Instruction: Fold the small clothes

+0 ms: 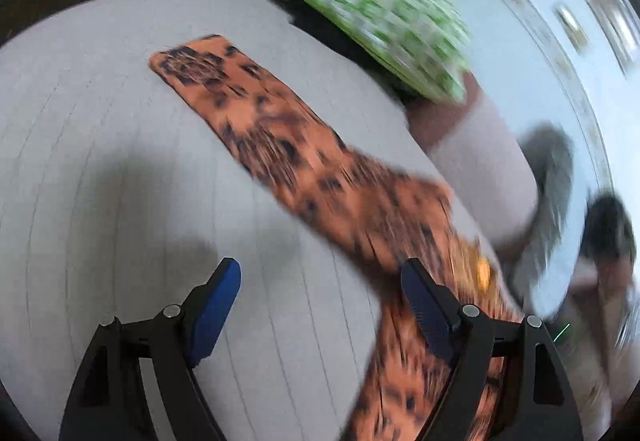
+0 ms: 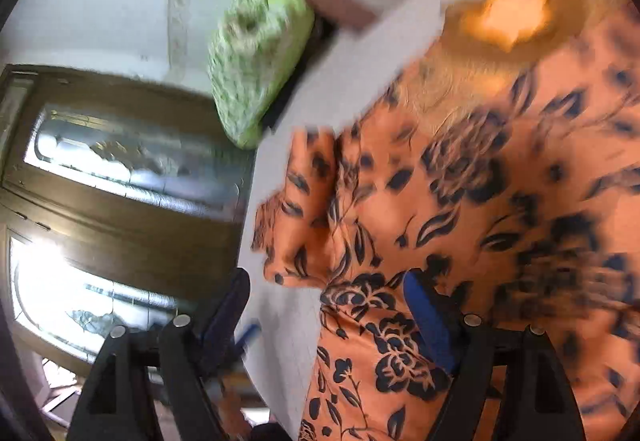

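An orange garment with a black floral print (image 1: 280, 129) lies on a grey striped table (image 1: 100, 161), stretching from the far middle down to the lower right in the left wrist view. My left gripper (image 1: 320, 305) is open and empty above the table, its right finger over the garment. In the right wrist view the same garment (image 2: 480, 201) fills the right half, a small sleeve sticking out to the left. My right gripper (image 2: 326, 305) is open and empty over the garment's edge near the table's side. Both views are motion-blurred.
A green-and-white patterned cushion (image 1: 368, 13) sits on a seat just beyond the table edge, also in the right wrist view (image 2: 260, 53). A brown door with glass panes (image 2: 120, 181) stands past the table. The person's arm (image 1: 480, 161) shows at right.
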Tool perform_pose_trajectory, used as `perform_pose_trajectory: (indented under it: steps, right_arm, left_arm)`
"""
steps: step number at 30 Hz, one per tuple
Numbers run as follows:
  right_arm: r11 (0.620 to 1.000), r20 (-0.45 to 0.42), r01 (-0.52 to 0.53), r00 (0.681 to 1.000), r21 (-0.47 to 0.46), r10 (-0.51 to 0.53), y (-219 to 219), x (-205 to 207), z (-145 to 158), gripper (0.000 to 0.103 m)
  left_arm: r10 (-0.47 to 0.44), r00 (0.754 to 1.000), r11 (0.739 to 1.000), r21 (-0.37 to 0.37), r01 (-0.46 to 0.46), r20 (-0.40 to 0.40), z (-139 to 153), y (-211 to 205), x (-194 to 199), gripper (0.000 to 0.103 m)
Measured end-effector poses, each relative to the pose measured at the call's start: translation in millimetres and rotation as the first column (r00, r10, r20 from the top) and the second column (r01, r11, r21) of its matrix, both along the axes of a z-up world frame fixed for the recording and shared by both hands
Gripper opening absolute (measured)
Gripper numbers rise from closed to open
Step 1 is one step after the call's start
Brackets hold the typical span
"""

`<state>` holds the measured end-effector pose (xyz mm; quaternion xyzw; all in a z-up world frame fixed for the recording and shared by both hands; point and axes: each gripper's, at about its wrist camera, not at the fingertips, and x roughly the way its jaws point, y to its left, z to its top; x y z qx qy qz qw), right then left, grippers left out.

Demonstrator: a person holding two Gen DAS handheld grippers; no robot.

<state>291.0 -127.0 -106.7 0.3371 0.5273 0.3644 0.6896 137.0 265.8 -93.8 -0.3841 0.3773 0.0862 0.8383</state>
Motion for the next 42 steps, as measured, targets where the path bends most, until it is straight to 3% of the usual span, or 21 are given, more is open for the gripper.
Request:
perform_pose_trajectory:
  steps: [1,2,3,6,8,11,17,18,19,20,21,23,25,28,30,33,36,38,39,40,42]
  right_arm:
    - [0.995,-0.059,-0.018,0.998,-0.101,0.012,7,4,-19,0.075]
    - [0.993,-0.073,0.008,0.997,-0.116,-0.016,6,4,-28,0.075]
    - [0.996,-0.036,0.025,0.999,-0.086,-0.028,2,1,-20,0.075]
    - [0.993,-0.016,-0.002,1.000,-0.121,0.001,0,-3,-15,0.076]
    - [0.995,-0.014,-0.001,1.000,-0.102,-0.001,-3,-4,-18,0.076]
    - [0.996,-0.019,0.013,1.000,-0.088,-0.015,-6,-7,-21,0.076]
    - [0.996,-0.001,0.016,1.000,-0.088,-0.016,-7,-9,-19,0.076]
    - [0.996,-0.001,0.019,1.000,-0.088,-0.019,-8,-10,-19,0.076]
    - [0.996,-0.001,0.021,1.000,-0.088,-0.021,-7,-10,-20,0.076]
    - [0.996,0.001,0.021,1.000,-0.090,-0.021,-7,-10,-19,0.076]
    - [0.996,0.003,0.021,1.000,-0.090,-0.021,-7,-10,-19,0.076]
    - [0.996,0.003,0.020,1.000,-0.090,-0.020,-8,-10,-19,0.076]
    - [0.996,-0.002,0.020,1.000,-0.089,-0.020,-9,-11,-18,0.076]
    - [0.996,-0.007,0.020,1.000,-0.088,-0.020,-9,-10,-18,0.076]
    - [0.996,-0.004,0.020,1.000,-0.084,-0.021,-8,-9,-19,0.076]
    - [0.997,-0.006,0.024,1.000,-0.077,-0.024,-8,-9,-18,0.076]
    - [0.997,0.006,0.058,0.998,-0.053,-0.058,-18,-12,-11,0.075]
    - [0.995,0.026,0.100,0.995,-0.026,-0.099,-34,-17,-2,0.075]
    - [0.993,0.030,0.119,0.993,-0.015,-0.118,-45,-21,2,0.075]
    - [0.991,0.037,0.135,0.990,-0.013,-0.134,-57,-25,6,0.076]
    - [0.985,0.060,0.169,0.984,-0.016,-0.168,-82,-35,15,0.076]
  left_arm:
    - [0.017,1.000,0.999,-0.042,-0.017,-0.009,-4,16,11,0.083]
    - [0.052,0.998,0.995,-0.083,-0.054,-0.019,-8,34,21,0.083]
    - [0.086,0.996,0.991,-0.100,-0.089,-0.029,-12,49,28,0.083]
    - [0.170,0.985,0.979,-0.108,-0.174,-0.041,-20,93,49,0.083]
    - [0.253,0.966,0.957,-0.133,-0.258,-0.055,-28,127,54,0.083]
    - [0.262,0.963,0.948,-0.170,-0.269,-0.067,-39,150,60,0.083]
    - [0.253,0.966,0.963,-0.080,-0.257,-0.055,-37,160,78,0.078]
    - [0.254,0.965,0.965,-0.058,-0.257,-0.060,-36,163,82,0.063]
    - [0.245,0.967,0.968,-0.028,-0.248,-0.075,-37,164,87,0.029]
    - [0.232,0.964,0.972,0.010,-0.233,-0.127,-40,165,94,0.009]
    - [0.237,0.959,0.971,0.018,-0.237,-0.156,-44,168,95,0.005]
    - [0.248,0.957,0.968,0.011,-0.249,-0.152,-45,170,96,0.004]
    - [0.243,0.959,0.969,0.082,-0.233,-0.148,-34,162,98,0.004]
    - [0.189,0.980,0.958,0.230,-0.172,-0.054,11,131,101,0.003]
    - [0.097,0.994,0.939,0.327,-0.109,0.051,58,92,101,0.003]
    - [-0.028,0.984,0.901,0.431,-0.050,0.173,118,33,94,0.003]
    - [-0.188,0.941,0.852,0.524,0.014,0.281,176,-42,78,0.003]
    - [-0.320,0.892,0.809,0.582,0.083,0.318,203,-107,71,0.003]
    - [-0.353,0.878,0.798,0.593,0.103,0.324,206,-128,69,0.003]
    - [-0.422,0.845,0.775,0.615,0.148,0.328,211,-165,66,0.004]
    - [-0.506,0.802,0.736,0.643,0.210,0.317,209,-220,65,0.004]
